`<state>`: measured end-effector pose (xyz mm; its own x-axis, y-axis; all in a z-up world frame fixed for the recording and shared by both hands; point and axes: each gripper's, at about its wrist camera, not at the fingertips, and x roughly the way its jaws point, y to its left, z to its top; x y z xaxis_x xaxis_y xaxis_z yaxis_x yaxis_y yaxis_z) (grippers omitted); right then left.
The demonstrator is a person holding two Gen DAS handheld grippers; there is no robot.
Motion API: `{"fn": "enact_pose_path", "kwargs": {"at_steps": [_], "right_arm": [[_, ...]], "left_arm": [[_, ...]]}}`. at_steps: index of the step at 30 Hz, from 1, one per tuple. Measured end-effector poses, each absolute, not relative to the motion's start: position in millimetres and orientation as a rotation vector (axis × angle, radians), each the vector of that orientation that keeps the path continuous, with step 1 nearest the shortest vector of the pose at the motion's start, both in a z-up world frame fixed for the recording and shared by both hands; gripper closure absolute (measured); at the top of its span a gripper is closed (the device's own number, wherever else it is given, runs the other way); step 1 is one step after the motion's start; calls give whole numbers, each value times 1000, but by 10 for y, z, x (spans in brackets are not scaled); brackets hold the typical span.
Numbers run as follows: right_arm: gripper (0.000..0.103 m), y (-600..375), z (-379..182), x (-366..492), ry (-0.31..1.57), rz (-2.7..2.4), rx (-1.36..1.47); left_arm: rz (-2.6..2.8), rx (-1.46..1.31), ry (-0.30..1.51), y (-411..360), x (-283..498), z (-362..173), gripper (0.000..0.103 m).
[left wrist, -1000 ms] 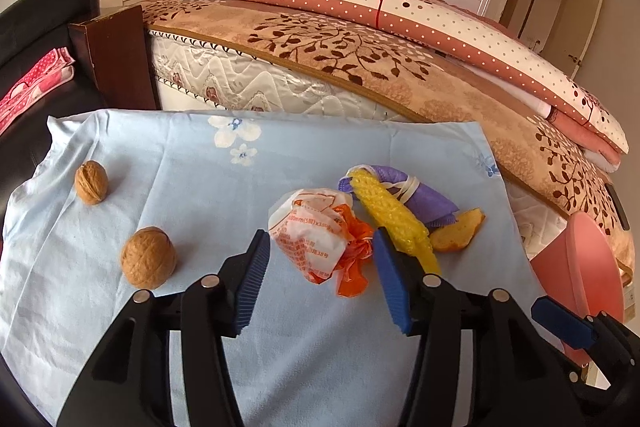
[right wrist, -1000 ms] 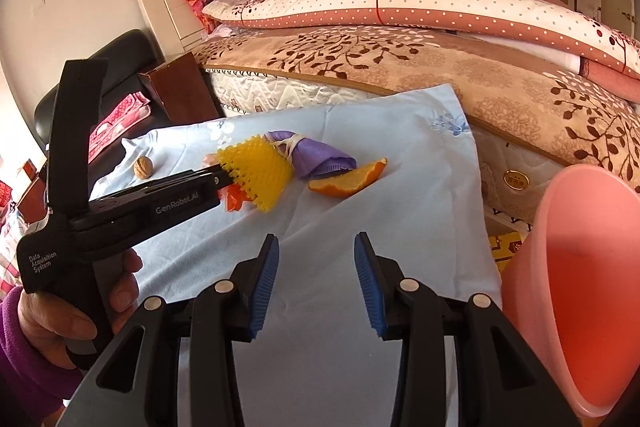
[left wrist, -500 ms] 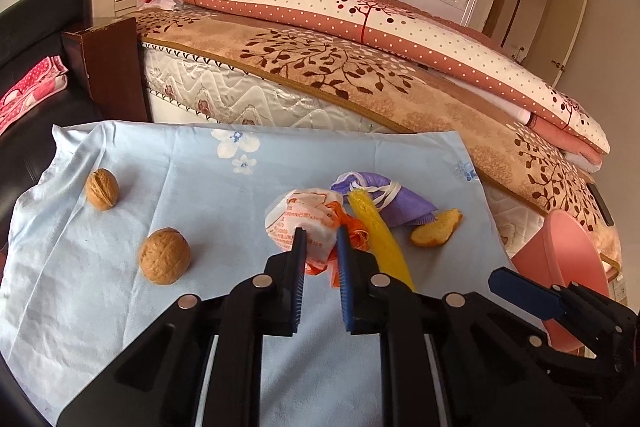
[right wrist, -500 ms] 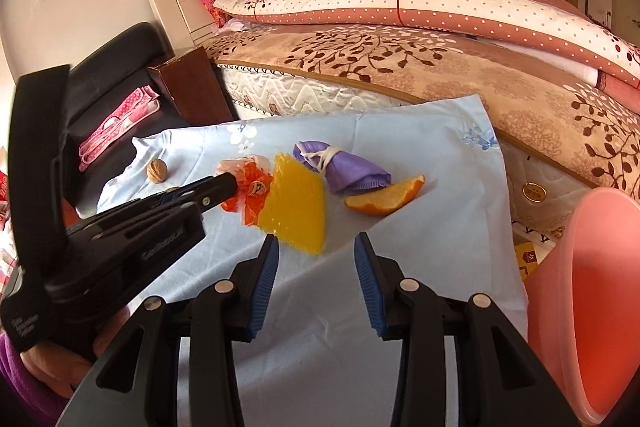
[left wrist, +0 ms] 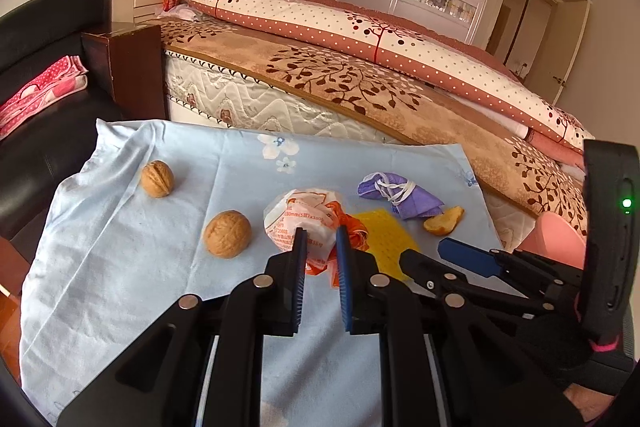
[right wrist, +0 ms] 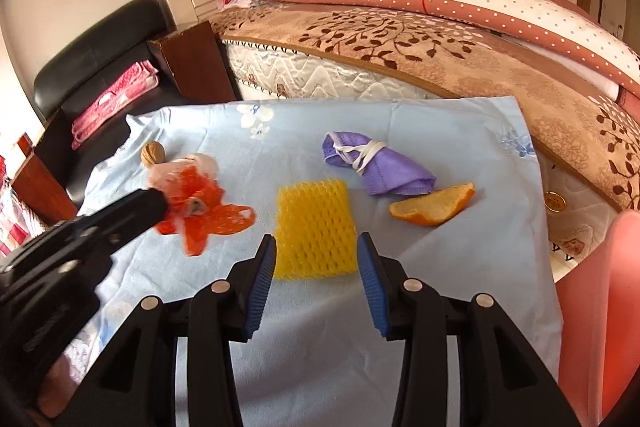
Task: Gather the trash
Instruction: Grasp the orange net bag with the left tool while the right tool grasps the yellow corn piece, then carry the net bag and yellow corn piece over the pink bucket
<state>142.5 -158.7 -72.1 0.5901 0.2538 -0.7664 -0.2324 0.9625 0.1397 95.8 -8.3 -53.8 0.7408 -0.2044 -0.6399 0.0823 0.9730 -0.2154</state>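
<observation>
The crumpled white wrapper (left wrist: pixel 298 223) carries orange print, of which only the fragment "180mm" and a few further digits can be made out; the rest is creased and too small to read. No other lettering, label or brand mark is legible in either wrist view.

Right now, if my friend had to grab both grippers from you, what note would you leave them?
Left gripper: shut on the crumpled white and orange plastic wrapper.
Right gripper: open, its jaws have just been opening, nothing between the pads; the yellow foam fruit net lies flat just ahead of it.
On the light blue cloth: the rolled purple face mask, the orange peel piece, two walnuts.
Pink bin: to the right.
Done: wrapper gripped.
Left: bin the wrapper, then net, mask and peel.
</observation>
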Motion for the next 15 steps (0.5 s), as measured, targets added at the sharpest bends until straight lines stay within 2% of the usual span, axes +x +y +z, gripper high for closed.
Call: {"fn": "enact_pose_path", "kwargs": {"at_steps": [1, 2, 12, 14, 15], "right_arm": [[51, -1547, -754, 1462, 907, 283, 16], [50, -1515, -781, 1481, 912, 284, 11], [50, -1403, -1004, 1678, 949, 243, -44], [52, -1406, -1029, 1691, 952, 237, -55], [57, -1405, -1039, 1696, 953, 232, -60]], "left_arm": [[-149, -181, 727, -48, 938, -536, 89], [-139, -182, 731, -22, 923, -533, 89], [-70, -145, 735, 50, 720, -526, 89], [-66, -136, 729, 44, 696, -520, 89], [-66, -136, 729, 47, 692, -520, 89]]}}
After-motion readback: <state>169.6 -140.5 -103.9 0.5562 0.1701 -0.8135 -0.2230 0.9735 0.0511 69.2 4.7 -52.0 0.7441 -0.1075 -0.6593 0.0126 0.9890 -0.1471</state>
